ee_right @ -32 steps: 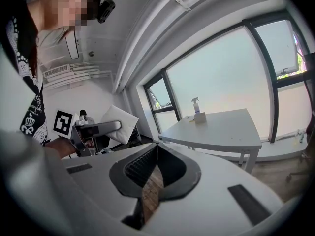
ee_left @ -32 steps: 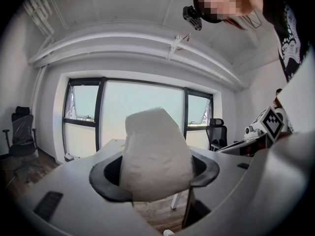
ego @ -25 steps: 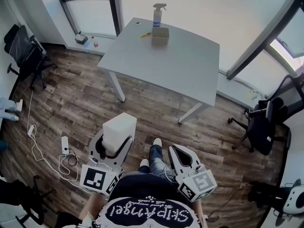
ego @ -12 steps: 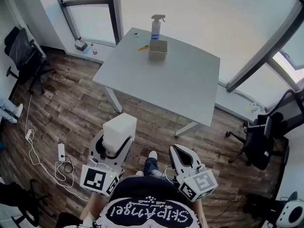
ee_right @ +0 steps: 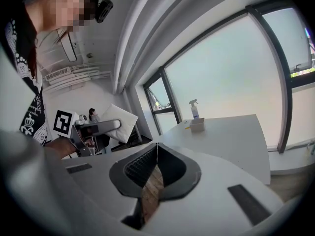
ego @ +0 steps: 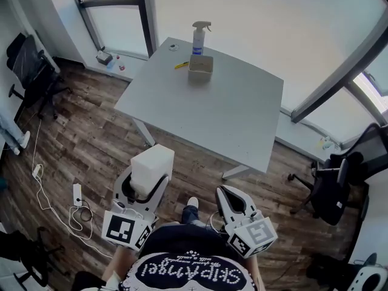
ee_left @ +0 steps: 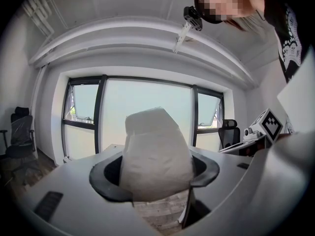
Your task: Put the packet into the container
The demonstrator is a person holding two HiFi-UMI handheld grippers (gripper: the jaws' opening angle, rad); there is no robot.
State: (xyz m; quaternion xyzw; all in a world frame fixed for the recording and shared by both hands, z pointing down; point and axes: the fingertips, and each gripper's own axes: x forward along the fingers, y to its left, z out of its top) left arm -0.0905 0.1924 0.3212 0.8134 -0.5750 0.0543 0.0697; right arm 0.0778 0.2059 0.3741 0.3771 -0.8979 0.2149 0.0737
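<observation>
A white packet [ego: 151, 166] sits between the jaws of my left gripper [ego: 147, 176], which is shut on it, held near my body over the floor. In the left gripper view the packet [ee_left: 156, 154] fills the space between the jaws. My right gripper [ego: 230, 200] is shut and holds nothing; its jaw tips [ee_right: 156, 146] meet. The container [ego: 200, 68], a small open beige box, stands on the far part of the grey table [ego: 224, 111], well ahead of both grippers. The right gripper view also shows the container [ee_right: 197, 125] and the packet [ee_right: 118, 120].
A spray bottle [ego: 198, 37] stands just behind the container, with a yellow item [ego: 180, 65] to its left. Office chairs stand at left [ego: 29, 65] and right [ego: 339, 180]. Cables and a power strip [ego: 79, 194] lie on the wooden floor.
The view has shifted: the table and container appear a little lower and nearer in the head view. Both grippers keep their places and states.
</observation>
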